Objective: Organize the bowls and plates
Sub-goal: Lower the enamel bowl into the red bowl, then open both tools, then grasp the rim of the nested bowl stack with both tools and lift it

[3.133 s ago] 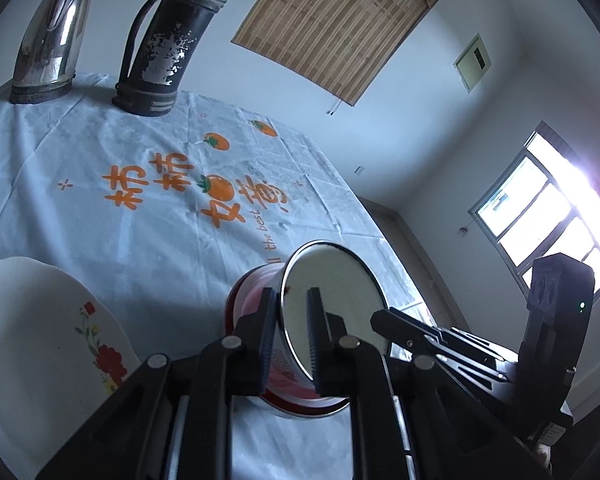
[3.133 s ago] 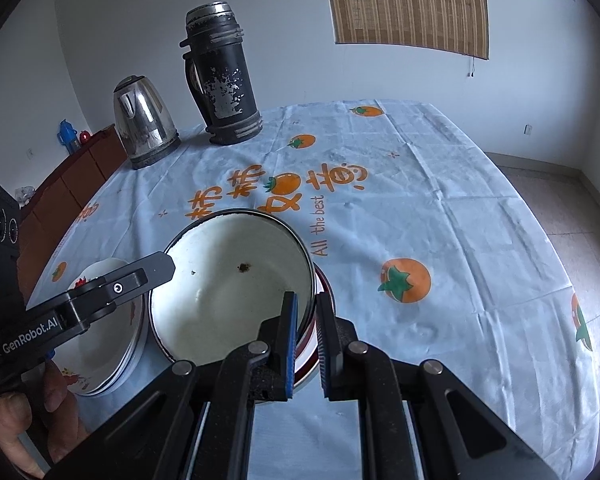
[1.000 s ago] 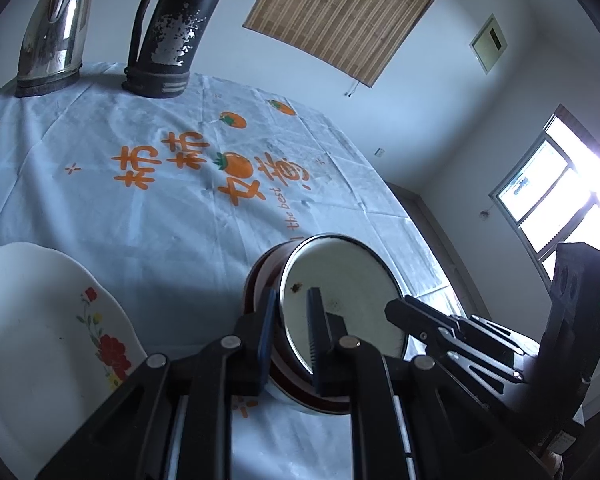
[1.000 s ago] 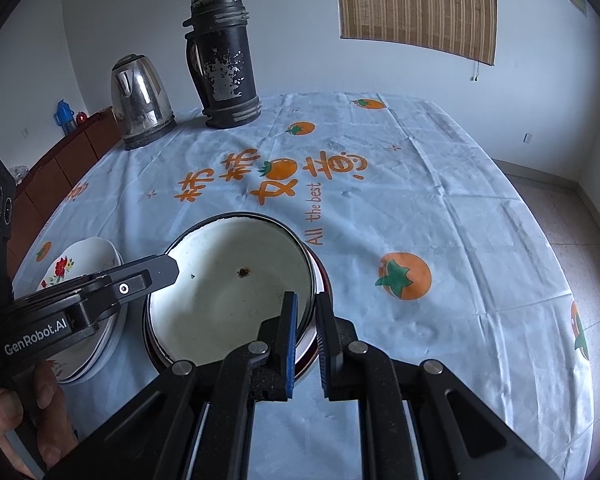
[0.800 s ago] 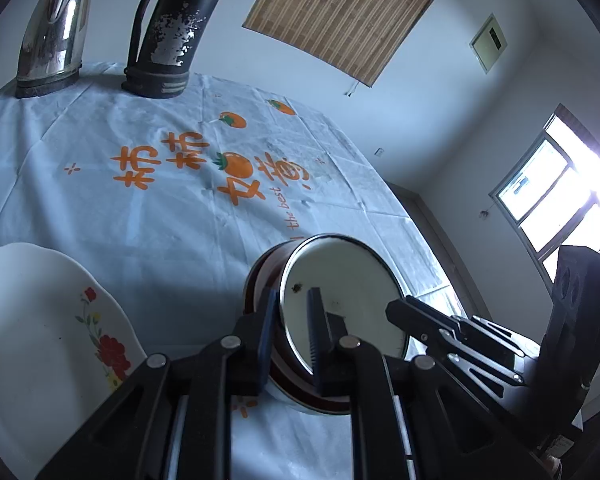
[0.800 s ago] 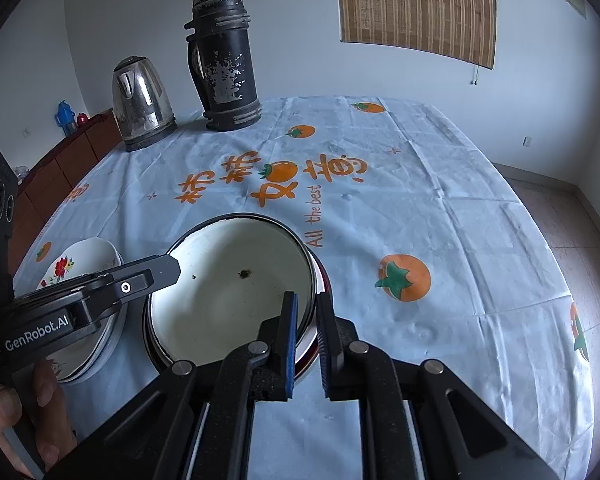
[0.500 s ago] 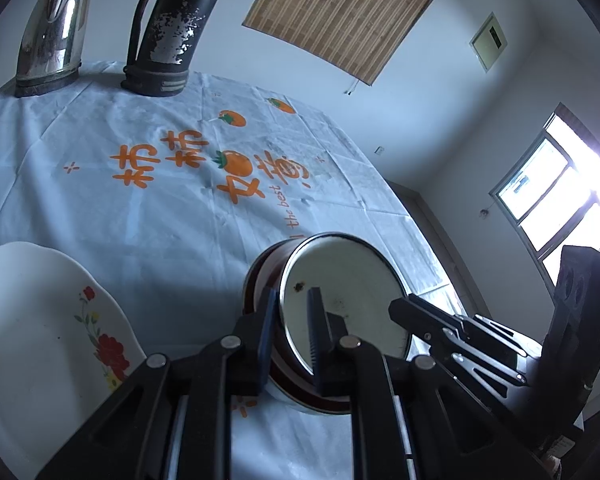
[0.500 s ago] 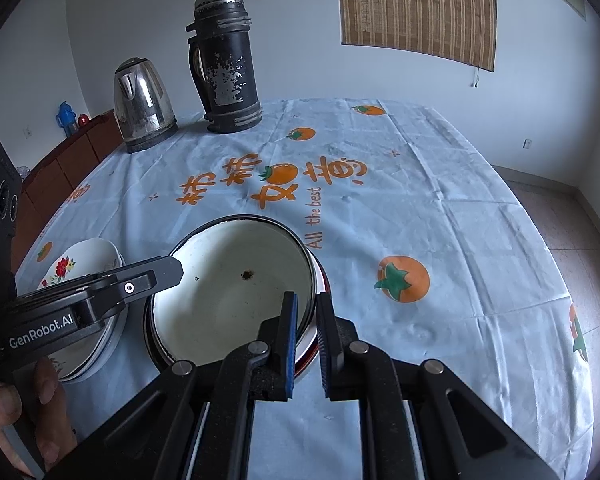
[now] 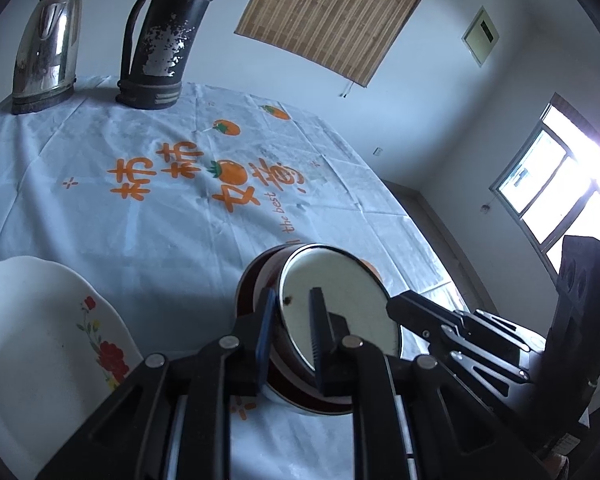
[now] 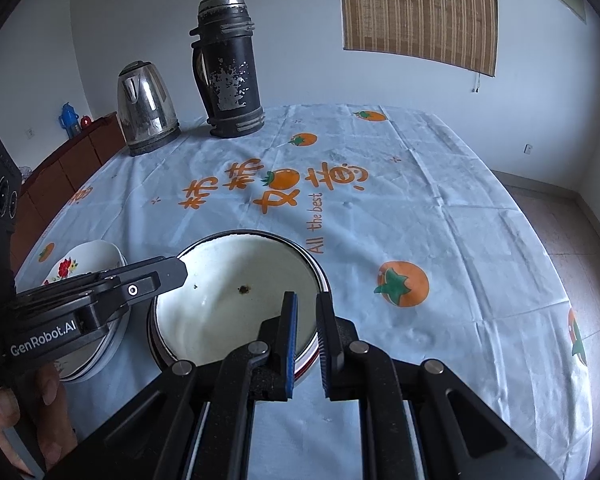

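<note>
The white enamel bowl (image 10: 236, 300) with a dark rim sits nested in a red-sided bowl (image 9: 260, 304) near the front edge of the tabletop (image 10: 440, 240), and a small dark speck marks its pale inside. Both tongs are closed on its rim from opposite sides: the left tongs (image 9: 290, 322) pinch the rim with one finger inside the white bowl and the other outside it against the red wall, and the right tongs (image 10: 306, 326) clamp the near right part of the rim the same way, the blue-padded finger inside and the other outside. In the right wrist view the left tongs reach in from the left edge, with a person's hand (image 10: 4, 412) on the handle below. Just beside the bowls, to their left, lies a white plate with red flowers (image 9: 32, 344), which in the right wrist view appears to rest on a second plate or tray whose edge shows beneath it. A pale blue cloth printed with orange fruit and lettering covers the tabletop. At the far end, well apart from the bowls, stand a steel kettle (image 10: 146, 108) and a tall black flask (image 10: 230, 68) with worn paint, side by side. A bamboo blind (image 10: 418, 12) hangs on the wall behind.
</note>
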{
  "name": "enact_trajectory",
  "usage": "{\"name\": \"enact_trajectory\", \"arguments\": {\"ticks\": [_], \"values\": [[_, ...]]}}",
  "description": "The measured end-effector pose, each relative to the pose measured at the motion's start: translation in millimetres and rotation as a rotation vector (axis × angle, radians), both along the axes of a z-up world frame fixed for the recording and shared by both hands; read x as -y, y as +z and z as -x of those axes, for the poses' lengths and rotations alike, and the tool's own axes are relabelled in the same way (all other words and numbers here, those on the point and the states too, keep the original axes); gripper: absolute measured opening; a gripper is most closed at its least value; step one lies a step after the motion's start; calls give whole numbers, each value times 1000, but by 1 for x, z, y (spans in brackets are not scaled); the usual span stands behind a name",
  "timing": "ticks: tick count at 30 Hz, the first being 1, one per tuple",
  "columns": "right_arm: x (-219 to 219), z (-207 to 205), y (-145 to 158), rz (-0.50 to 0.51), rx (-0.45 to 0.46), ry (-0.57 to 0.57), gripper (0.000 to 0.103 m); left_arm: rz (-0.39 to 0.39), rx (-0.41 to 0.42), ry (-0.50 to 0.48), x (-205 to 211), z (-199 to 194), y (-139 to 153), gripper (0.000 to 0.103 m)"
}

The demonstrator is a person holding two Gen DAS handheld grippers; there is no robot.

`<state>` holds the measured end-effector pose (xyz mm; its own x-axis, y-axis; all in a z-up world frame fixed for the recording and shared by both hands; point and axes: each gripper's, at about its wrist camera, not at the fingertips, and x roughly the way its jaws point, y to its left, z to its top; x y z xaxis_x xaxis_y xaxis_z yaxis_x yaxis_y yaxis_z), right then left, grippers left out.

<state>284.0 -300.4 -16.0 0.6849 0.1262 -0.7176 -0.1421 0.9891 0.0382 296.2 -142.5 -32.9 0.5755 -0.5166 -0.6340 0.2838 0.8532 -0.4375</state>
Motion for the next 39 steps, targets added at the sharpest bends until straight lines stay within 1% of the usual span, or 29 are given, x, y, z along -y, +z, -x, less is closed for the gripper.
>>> {"name": "enact_trajectory", "arguments": {"ticks": [8,10,11,12,13,14,15,16,17,18,19,20,21,22,23,27,33,39], "values": [[0,0,0,-3,1,2,11,-7,-9,7,0,-3,-1,14],[-1,0,0,-4,6,6,11,-20,2,12,0,-2,0,23],[-1,1,0,-5,11,8,11,-31,21,15,1,0,3,25],[0,3,1,-9,18,10,11,-38,38,16,1,1,6,30],[0,5,2,-13,27,12,11,-37,54,16,1,3,8,43],[1,6,3,-15,36,11,11,-32,69,19,0,5,11,51],[1,7,4,-16,43,9,11,-32,82,27,-1,7,12,66],[2,8,5,-16,51,5,12,-37,90,35,-1,7,13,71],[3,9,6,-13,60,-1,12,-41,91,38,-1,6,12,71],[4,9,7,-9,66,-10,15,-44,81,40,-2,5,11,71],[6,10,8,-6,70,-20,23,-44,66,44,-3,3,9,71],[9,10,7,-8,74,-32,29,-40,49,46,-3,1,6,71],[12,11,7,-13,76,-42,42,-36,32,47,-4,-1,4,71],[15,11,6,-18,79,-55,53,-32,17,50,-5,-2,1,71],[17,11,5,-20,83,-67,56,-32,6,54,-5,-3,-2,71],[22,9,-4,-46,61,-83,57,-25,-24,51,-3,-4,-8,71],[23,7,-16,-93,42,-85,57,-40,-46,23,7,-3,-15,71],[21,6,-25,-117,22,-89,57,-34,-66,16,9,-3,-19,71]]}}
